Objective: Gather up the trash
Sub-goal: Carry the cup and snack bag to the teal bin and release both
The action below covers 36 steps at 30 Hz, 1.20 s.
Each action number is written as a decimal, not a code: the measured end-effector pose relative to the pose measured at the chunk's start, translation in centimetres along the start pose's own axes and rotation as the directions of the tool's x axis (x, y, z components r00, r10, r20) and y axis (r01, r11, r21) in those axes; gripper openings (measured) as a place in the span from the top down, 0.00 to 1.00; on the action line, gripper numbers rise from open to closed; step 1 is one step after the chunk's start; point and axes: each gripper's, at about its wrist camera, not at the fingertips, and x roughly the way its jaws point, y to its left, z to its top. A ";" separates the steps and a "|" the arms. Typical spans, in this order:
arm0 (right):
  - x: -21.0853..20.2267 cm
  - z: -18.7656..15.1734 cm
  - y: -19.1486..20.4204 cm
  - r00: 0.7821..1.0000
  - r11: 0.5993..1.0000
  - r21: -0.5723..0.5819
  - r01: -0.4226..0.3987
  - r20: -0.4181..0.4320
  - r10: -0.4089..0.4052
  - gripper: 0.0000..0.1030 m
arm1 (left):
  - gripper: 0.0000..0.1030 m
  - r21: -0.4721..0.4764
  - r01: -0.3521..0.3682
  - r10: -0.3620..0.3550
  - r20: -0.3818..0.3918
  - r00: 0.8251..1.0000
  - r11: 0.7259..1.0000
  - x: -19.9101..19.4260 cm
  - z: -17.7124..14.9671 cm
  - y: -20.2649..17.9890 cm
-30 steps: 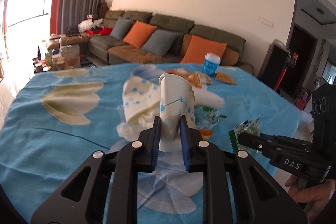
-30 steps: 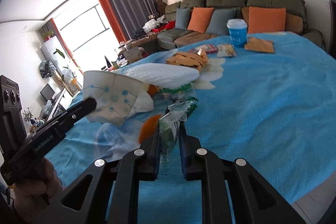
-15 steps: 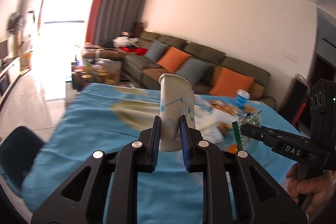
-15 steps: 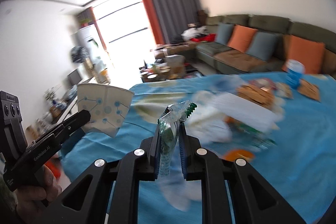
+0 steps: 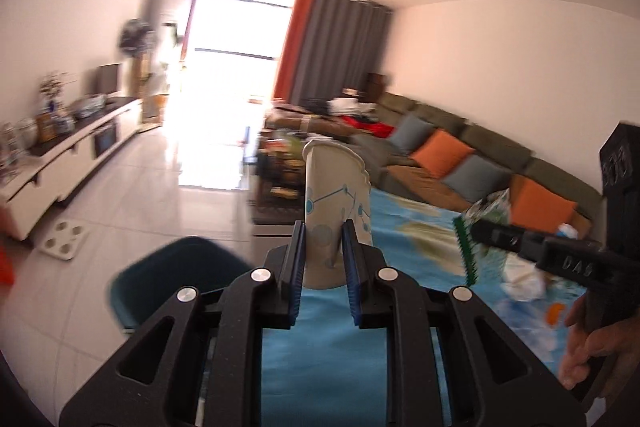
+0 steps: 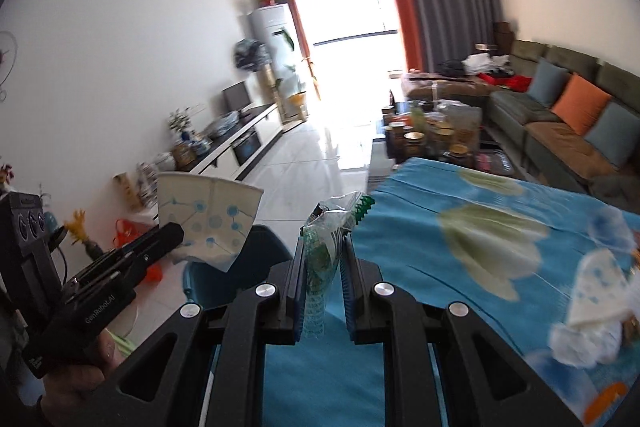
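home living room, sofa (image 5: 460, 155), curtains (image 6: 448, 7), tv unit (image 6: 240, 143)

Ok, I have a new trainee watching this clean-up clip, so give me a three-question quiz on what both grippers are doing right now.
1. True or false: the left gripper is shut on a paper cup.
2. What does the right gripper hold?
A. a green snack wrapper
B. a spoon
C. a tissue box
3. Fill in: the table behind both grippers is covered by a ____ cloth with a flower print.

Key:
1. True.
2. A: the green snack wrapper is pinched between its pads.
3. Blue: the tablecloth.
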 end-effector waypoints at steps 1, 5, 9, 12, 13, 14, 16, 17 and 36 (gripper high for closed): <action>1.0 0.5 1.0 1.000 1.000 -0.019 -0.019 -0.008 0.019 0.86 | 0.82 -0.009 -0.027 0.027 0.000 1.000 1.000 -0.2 0.1 1.3; 4.7 2.0 4.5 0.996 0.995 -0.064 -0.080 -0.051 0.077 0.86 | 0.82 -0.036 -0.123 0.123 -0.015 0.992 0.992 -0.8 0.0 6.0; 9.0 2.6 8.2 0.985 0.986 -0.101 -0.134 -0.121 0.121 0.86 | 0.82 -0.053 -0.185 0.183 -0.034 0.982 0.981 -0.7 -0.4 10.5; 12.2 2.6 9.9 0.975 0.981 -0.118 -0.154 -0.181 0.132 0.86 | 0.82 -0.063 -0.218 0.215 -0.054 0.975 0.974 -0.4 -0.9 12.9; 13.5 2.5 10.5 0.969 0.980 -0.126 -0.156 -0.211 0.127 0.86 | 0.82 -0.066 -0.222 0.218 -0.062 0.974 0.973 -0.3 -1.2 13.7; 14.4 2.5 10.9 0.967 0.979 -0.135 -0.155 -0.224 0.122 0.86 | 0.82 -0.069 -0.229 0.224 -0.074 0.972 0.971 -0.1 -1.5 14.4; 16.3 2.0 11.5 0.958 0.977 -0.152 -0.152 -0.265 0.108 0.86 | 0.82 -0.068 -0.238 0.231 -0.095 0.968 0.969 0.5 -2.3 15.5; 17.0 1.8 11.6 0.955 0.977 -0.154 -0.150 -0.280 0.102 0.86 | 0.82 -0.069 -0.241 0.233 -0.106 0.967 0.968 1.1 -2.6 15.6; 22.8 -0.4 11.5 0.900 0.978 -0.174 -0.116 -0.436 0.029 0.86 | 0.82 -0.028 -0.301 0.289 -0.205 0.935 0.953 8.0 -4.4 16.1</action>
